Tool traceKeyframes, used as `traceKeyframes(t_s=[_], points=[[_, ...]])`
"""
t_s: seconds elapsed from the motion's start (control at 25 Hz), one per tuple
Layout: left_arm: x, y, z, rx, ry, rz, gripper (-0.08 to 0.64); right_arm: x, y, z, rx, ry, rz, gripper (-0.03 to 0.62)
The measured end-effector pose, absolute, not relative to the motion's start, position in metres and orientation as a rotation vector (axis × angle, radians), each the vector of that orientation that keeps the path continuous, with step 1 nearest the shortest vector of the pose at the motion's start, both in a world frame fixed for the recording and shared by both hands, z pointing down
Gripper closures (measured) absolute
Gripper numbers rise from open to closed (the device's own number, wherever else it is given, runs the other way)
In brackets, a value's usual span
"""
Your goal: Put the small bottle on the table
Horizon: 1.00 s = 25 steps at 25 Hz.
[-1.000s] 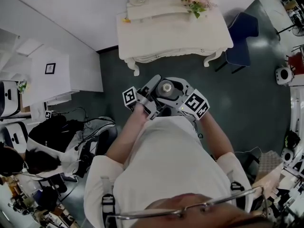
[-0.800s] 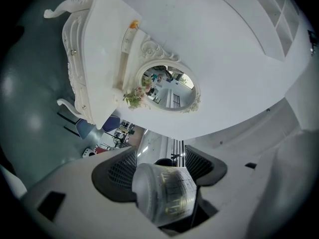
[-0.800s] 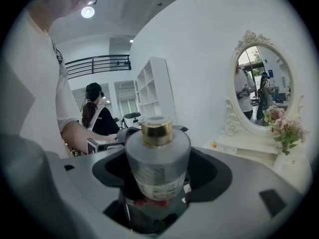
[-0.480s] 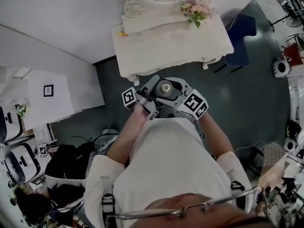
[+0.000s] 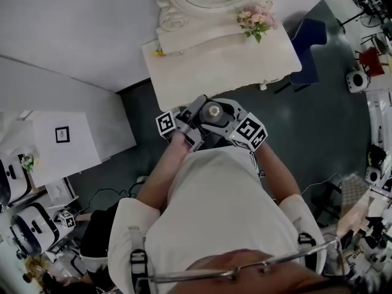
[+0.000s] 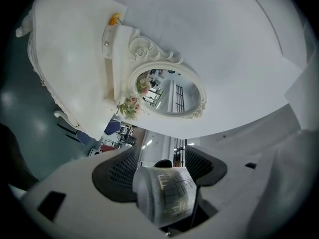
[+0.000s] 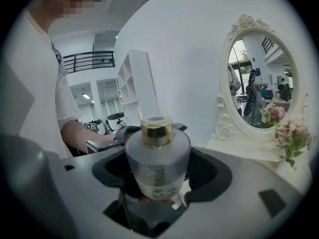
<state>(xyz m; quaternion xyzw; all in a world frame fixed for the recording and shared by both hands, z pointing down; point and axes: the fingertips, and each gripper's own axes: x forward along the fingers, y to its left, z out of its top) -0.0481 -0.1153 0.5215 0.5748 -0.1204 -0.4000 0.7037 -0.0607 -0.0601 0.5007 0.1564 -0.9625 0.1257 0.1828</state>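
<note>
The small bottle is frosted glass with a gold cap. It is held upright in front of the person's chest, above the dark floor. My left gripper and my right gripper meet around it from either side. In the left gripper view the bottle's ribbed body fills the gap between the pads. In the right gripper view the bottle stands between the jaws, with the left gripper's jaws showing behind it. The white dressing table lies just ahead of the grippers.
An oval mirror in a carved frame stands at the back of the table, with a pink flower bunch at its right corner. A blue chair sits right of the table. White shelves and cabling are at the left.
The view has shifted so that the dressing table lies closer to the grippers. Both grippers stay together around the bottle, in the same pose.
</note>
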Motion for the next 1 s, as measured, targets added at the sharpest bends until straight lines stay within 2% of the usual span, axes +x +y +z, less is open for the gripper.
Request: traceKeyframes(t_s=[0.4,1.0], points=[[-0.059,-0.158,0.536,1.259,-0.321,-0.896,0.267,-0.066,-0.106,0.516,0.417,-2.675,0.364,0.252],[-0.073,-0.255,0.564,1.191,-0.554,-0.982,0.267,-0.062,-0.220,0.548,0.143,-2.644,0.308,0.252]])
